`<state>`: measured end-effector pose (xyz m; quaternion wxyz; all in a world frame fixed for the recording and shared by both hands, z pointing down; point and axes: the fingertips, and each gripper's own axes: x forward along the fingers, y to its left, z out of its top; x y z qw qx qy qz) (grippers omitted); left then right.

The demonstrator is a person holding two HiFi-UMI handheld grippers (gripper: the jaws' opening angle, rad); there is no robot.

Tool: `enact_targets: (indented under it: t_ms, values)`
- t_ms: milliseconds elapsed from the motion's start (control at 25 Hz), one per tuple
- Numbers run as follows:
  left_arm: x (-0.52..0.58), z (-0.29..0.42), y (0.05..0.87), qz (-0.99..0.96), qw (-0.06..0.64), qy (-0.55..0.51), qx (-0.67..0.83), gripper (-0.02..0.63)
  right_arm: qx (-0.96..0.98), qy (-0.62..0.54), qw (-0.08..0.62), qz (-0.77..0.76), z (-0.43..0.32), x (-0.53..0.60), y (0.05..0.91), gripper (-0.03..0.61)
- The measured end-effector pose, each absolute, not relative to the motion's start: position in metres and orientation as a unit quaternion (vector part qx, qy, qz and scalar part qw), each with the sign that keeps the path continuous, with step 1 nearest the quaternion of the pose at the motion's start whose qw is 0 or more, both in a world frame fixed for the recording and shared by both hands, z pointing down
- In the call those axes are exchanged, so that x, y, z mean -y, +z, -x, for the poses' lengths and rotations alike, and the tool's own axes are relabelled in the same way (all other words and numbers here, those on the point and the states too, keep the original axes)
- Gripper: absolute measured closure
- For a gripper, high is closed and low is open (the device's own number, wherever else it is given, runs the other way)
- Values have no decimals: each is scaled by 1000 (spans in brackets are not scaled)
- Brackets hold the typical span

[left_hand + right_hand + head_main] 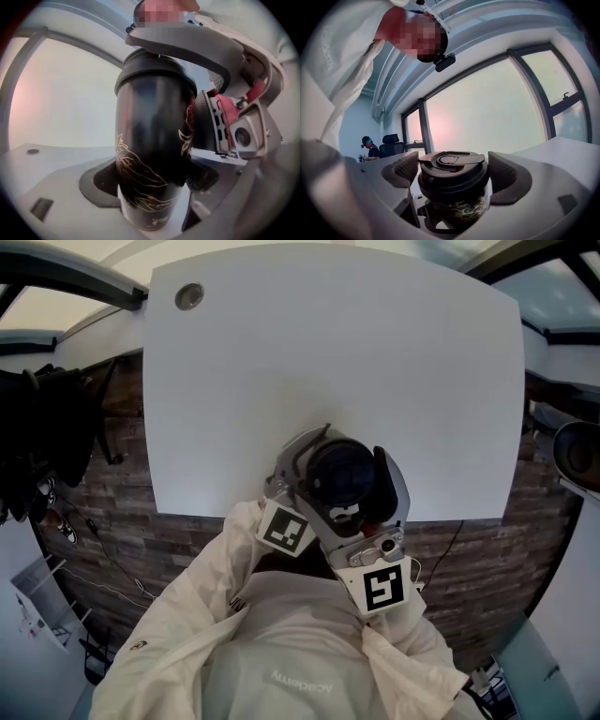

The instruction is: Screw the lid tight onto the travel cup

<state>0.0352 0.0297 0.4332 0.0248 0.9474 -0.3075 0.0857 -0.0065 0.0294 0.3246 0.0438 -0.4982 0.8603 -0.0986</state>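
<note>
A black travel cup (154, 154) with a gold line drawing is held up in front of my chest, over the front edge of the white table (328, 362). My left gripper (152, 180) is shut on the cup's body, with a dark pad on each side. The black lid (452, 171) sits on top of the cup. My right gripper (452, 169) comes at the lid from the side, and its two ribbed pads (401, 168) press against the rim. In the head view the lid (342, 474) shows from above between both grippers.
The table has a round grommet (188, 296) at its far left corner. Dark items (37, 437) hang at the left over a wood-look floor (122, 521). Large windows (487, 117) face me. A seated person (370, 146) and an office chair (391, 143) are far behind.
</note>
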Motion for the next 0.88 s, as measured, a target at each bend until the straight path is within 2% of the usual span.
enact_targets:
  t_ms: [280,600,880]
  values:
    - [-32,-35,432,-963,18,83,255,215,-899,-123,52,418,6,-36,319,137]
    - [-41,-30,436,-991,10,81,102,215,-981,-115,6,154,21,-40,325,135]
    - [-50,-31,439,-996,20,79,43,215,-995,-84,-29,36,43,-41,327,137]
